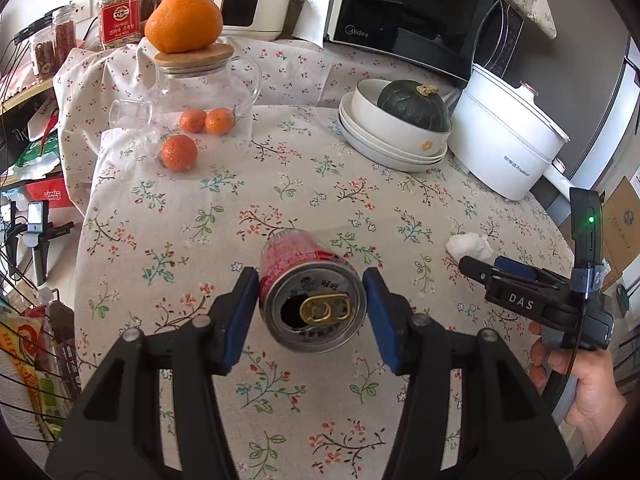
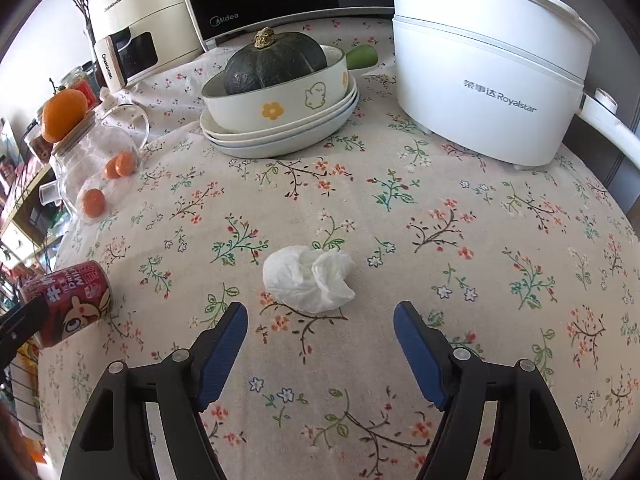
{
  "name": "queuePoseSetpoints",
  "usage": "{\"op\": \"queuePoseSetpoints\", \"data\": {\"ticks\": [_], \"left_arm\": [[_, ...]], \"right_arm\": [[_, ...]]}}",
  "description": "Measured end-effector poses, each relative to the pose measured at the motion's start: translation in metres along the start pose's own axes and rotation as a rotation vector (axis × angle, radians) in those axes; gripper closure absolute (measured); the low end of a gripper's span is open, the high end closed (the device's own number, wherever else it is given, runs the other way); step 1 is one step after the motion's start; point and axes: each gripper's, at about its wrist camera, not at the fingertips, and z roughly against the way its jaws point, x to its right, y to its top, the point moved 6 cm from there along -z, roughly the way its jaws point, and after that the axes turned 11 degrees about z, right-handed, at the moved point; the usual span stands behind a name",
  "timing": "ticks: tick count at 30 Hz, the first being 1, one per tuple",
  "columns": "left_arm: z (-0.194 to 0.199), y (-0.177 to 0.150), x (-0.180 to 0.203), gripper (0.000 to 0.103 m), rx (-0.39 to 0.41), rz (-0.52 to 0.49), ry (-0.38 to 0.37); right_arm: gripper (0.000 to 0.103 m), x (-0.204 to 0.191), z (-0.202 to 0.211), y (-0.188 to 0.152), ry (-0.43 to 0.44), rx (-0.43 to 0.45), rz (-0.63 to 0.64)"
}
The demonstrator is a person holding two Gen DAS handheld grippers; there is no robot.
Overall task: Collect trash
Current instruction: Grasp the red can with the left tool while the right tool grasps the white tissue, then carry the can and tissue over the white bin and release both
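We held the left tongs (image 1: 310, 308) pinching the red can (image 1: 312, 292) above the tabletop (image 1: 200, 240). Our right tongs (image 2: 320, 340) were spread, with the crumpled tissue (image 2: 308, 278) just beyond them on open cloth; the bowls (image 2: 276, 112) stood far back.

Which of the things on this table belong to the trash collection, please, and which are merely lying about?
Trash to collect: red drink can, held between the left gripper pads; crumpled tissue.

Lying about: oranges, glass jar, squash, bowl, white cooker, microwave.
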Motion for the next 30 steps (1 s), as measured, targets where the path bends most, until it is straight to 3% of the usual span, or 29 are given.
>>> {"op": "queuePoseSetpoints", "data": {"ticks": [2, 6, 11, 18, 30], "left_arm": [[0.001, -0.001, -0.001, 0.048, 0.001, -0.001, 0.001], [0.002, -0.001, -0.002, 0.048, -0.001, -0.002, -0.001], [0.006, -0.006, 0.004, 0.048, -0.003, -0.019, -0.005], [0.025, -0.016, 0.021, 0.048, -0.021, -0.033, -0.035], [0.082, -0.052, 0.066, 0.048, -0.042, -0.096, -0.122]], "right_arm": [[0.041, -0.001, -0.005, 0.003, 0.002, -0.001, -0.006], [0.071, -0.002, -0.009, 0.006, 0.03, 0.007, -0.003], [0.075, -0.002, 0.01, 0.003, 0.045, 0.007, 0.021], [0.075, 0.019, 0.07, -0.012, 0.029, 0.024, 0.045], [0.075, 0.07, 0.164, -0.081, 0.008, -0.012, 0.011]]}}
